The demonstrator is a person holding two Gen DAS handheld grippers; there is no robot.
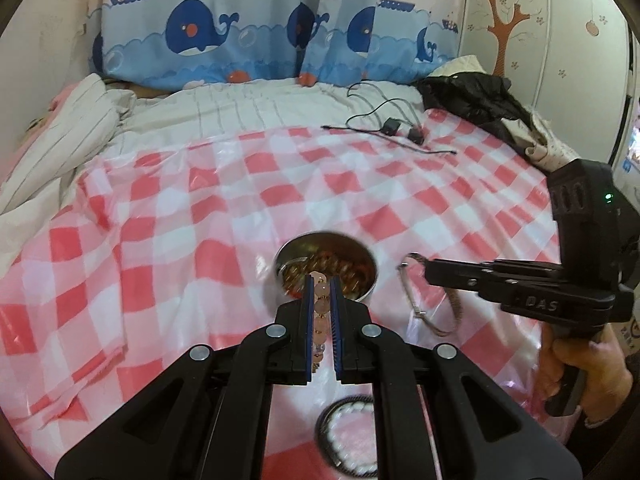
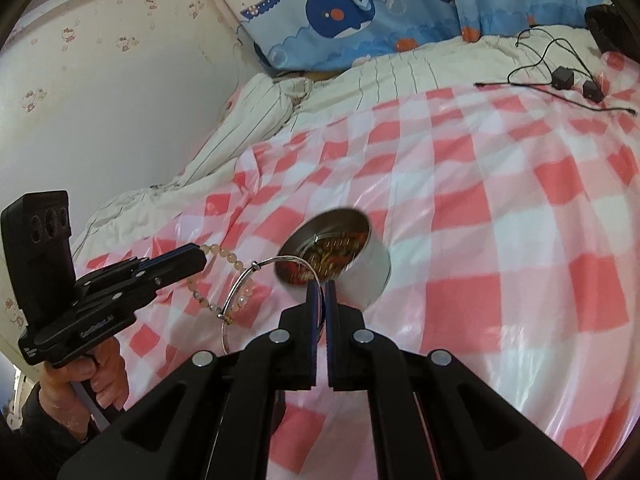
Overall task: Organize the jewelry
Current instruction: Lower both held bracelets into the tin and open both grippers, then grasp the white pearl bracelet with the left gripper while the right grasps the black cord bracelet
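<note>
A round metal tin point(image 1: 362, 258) with several pieces of jewelry inside sits on the red-and-white checked cloth; it also shows in the right wrist view point(image 2: 372, 276). My left gripper point(image 1: 322, 280) is shut on a pink bead bracelet point(image 1: 321, 312), held just in front of the tin; the bracelet hangs from it in the right wrist view point(image 2: 230, 258). My right gripper point(image 2: 322, 286) is shut on a thin silver bangle point(image 2: 240, 292), held beside the tin; the bangle also shows in the left wrist view point(image 1: 412, 292). A white bead bracelet with a dark band point(image 1: 352, 438) lies on the cloth below my left gripper.
The checked cloth point(image 1: 200, 220) covers a bed with a striped quilt point(image 1: 60, 140) on the left. Black cables and small adapters point(image 1: 400, 128) lie at the far side. A dark jacket point(image 1: 480, 100) is piled at the back right. Whale-print curtains hang behind.
</note>
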